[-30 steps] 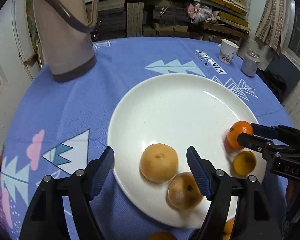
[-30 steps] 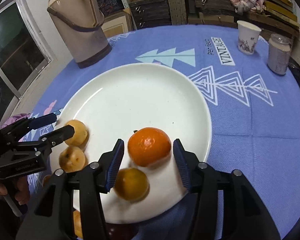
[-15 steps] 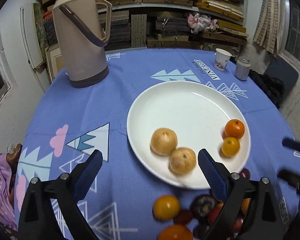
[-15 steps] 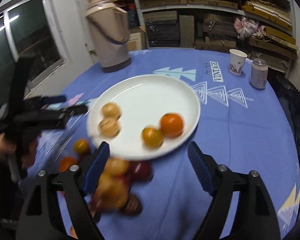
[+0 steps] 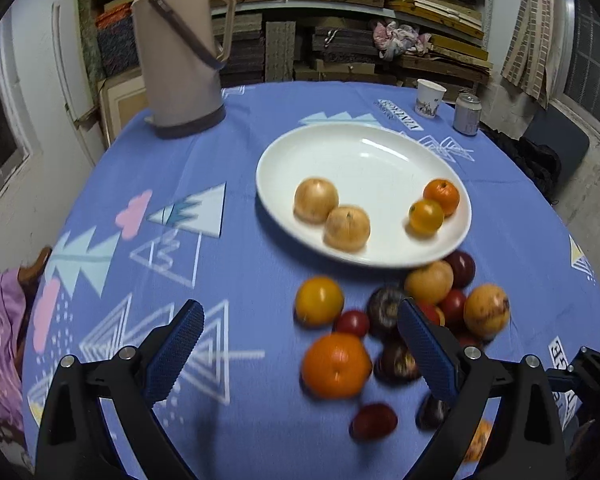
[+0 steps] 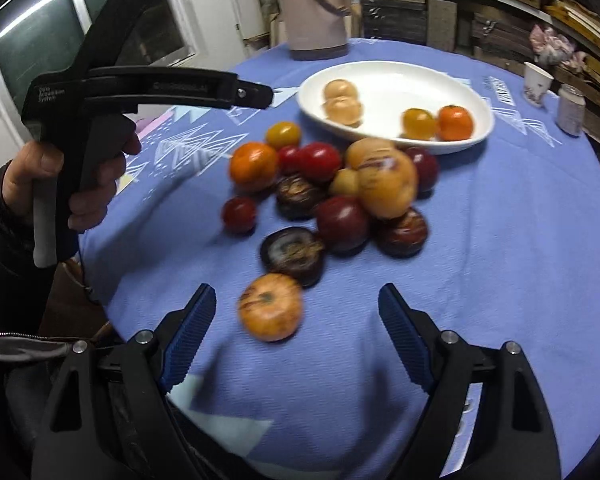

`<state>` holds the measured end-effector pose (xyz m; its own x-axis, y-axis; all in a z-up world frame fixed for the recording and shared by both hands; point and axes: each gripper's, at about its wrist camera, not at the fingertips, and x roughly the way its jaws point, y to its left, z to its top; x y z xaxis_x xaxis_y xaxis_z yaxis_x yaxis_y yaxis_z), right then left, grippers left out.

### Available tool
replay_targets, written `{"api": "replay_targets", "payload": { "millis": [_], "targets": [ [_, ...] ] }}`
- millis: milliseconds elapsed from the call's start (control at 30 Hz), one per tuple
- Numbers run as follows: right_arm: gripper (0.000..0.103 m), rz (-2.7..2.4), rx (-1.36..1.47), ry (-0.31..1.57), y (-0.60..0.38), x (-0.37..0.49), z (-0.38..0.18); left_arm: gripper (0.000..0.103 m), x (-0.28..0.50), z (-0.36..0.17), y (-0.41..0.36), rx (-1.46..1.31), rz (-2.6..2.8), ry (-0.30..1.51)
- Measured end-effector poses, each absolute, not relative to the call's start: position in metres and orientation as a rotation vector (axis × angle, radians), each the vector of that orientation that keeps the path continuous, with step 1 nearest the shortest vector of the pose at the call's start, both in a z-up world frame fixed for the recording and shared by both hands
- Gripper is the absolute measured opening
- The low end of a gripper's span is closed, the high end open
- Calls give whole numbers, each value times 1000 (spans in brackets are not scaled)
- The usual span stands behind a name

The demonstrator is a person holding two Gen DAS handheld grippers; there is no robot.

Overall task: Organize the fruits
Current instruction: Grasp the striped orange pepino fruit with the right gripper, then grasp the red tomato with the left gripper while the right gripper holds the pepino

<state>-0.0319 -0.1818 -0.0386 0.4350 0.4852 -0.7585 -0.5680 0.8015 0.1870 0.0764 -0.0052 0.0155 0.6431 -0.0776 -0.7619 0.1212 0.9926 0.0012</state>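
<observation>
A white plate (image 5: 364, 148) holds two pale tan fruits (image 5: 316, 199), a yellow one (image 5: 426, 216) and an orange mandarin (image 5: 442, 196). In front of it, loose fruit lies piled on the blue cloth: a big orange (image 5: 336, 364), a yellow fruit (image 5: 319, 300), and several red and dark purple ones (image 6: 342, 222). My left gripper (image 5: 298, 320) hangs open over the near side of the pile and holds nothing. My right gripper (image 6: 296, 296) is open too, with an orange-tan fruit (image 6: 270, 306) lying untouched on the cloth just ahead of its fingertips.
A tall beige thermos (image 5: 180, 52) stands at the back left. A paper cup (image 5: 430, 98) and a can (image 5: 467, 114) stand at the back right. A hand (image 6: 96, 184) holds the left gripper's handle at the table's left edge. Purple cloth (image 5: 0, 340) lies off that edge.
Both grippers pulled back from the plate toward the near table edge and opened wider. The mandarin and the tan fruits stayed on the plate. The loose pile came into view.
</observation>
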Motion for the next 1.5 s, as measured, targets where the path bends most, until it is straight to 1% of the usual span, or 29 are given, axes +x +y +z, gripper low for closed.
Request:
{"api": "replay_targets", "payload": {
  "millis": [133,200,267,300,333,367,667,867,967,1000,1133,1167,1200,1367,1400,1433,1467,1500],
  "targets": [
    [80,679,-105,924,-173,-34,-46,98,63,6,2,39,-99,887],
    [73,686,-104,940,-169,-34,-52,98,59,2,4,41,-96,896],
    [56,685,-108,966,-165,-30,-59,98,56,-2,6,40,-94,907],
    [52,686,-111,981,-162,-29,-62,98,55,-4,6,40,-94,913],
    [43,681,-114,990,-160,-27,-67,98,54,-6,7,40,-95,918],
    [39,677,-112,978,-159,-26,-67,98,54,-7,7,39,-95,922],
    [38,671,-51,969,-176,-21,-65,98,34,-21,-4,70,-160,953],
    [38,666,-49,968,-183,-24,-63,96,35,-31,-12,67,-172,968],
    [38,670,-42,968,-182,-24,-64,84,37,-37,-15,62,-187,970],
    [38,672,-42,967,-182,-24,-64,82,38,-38,-16,53,-200,975],
    [38,673,-45,972,-181,-24,-65,80,37,-43,-25,69,-221,993],
    [38,672,-43,972,-182,-23,-65,75,36,-46,-28,74,-228,1004],
    [38,671,-42,972,-182,-22,-66,65,36,-49,-31,79,-229,1015],
    [38,668,-39,969,-183,-22,-65,53,35,-51,-34,110,-201,999],
    [38,666,-38,969,-183,-22,-65,47,35,-51,-33,107,-195,997],
    [38,665,-36,968,-184,-22,-65,45,36,-51,-31,99,-195,995],
    [38,663,-34,968,-185,-22,-65,36,36,-50,-29,87,-202,995],
    [38,662,-33,967,-185,-22,-64,30,36,-49,-28,79,-205,996]
  ]
}}
